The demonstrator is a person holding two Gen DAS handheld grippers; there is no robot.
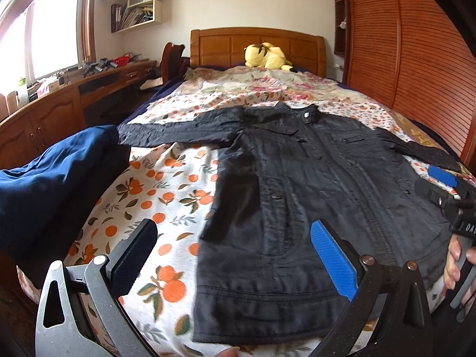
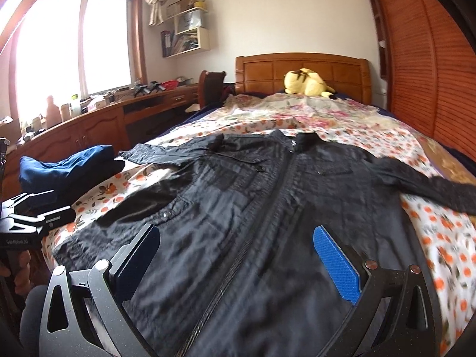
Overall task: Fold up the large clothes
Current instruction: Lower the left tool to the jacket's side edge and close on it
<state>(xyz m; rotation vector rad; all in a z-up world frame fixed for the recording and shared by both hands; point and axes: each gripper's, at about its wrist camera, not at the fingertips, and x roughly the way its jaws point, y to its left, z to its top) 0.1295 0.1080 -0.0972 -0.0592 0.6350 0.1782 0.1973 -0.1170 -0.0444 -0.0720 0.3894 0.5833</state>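
A black zip jacket (image 1: 312, 184) lies spread flat, front up, on the floral bedsheet (image 1: 166, 196), both sleeves stretched out sideways; it also shows in the right wrist view (image 2: 267, 214). My left gripper (image 1: 235, 238) is open and empty above the jacket's lower left hem edge. My right gripper (image 2: 238, 244) is open and empty above the jacket's lower front by the zip. The right gripper also shows at the right edge of the left wrist view (image 1: 446, 187), and the left gripper at the left edge of the right wrist view (image 2: 38, 208).
A folded dark blue garment (image 1: 50, 178) sits on the bed's left edge. A yellow plush toy (image 1: 267, 56) lies by the wooden headboard (image 1: 255, 44). A cluttered wooden desk (image 1: 74, 89) runs along the left. A slatted wardrobe (image 1: 416, 59) stands at the right.
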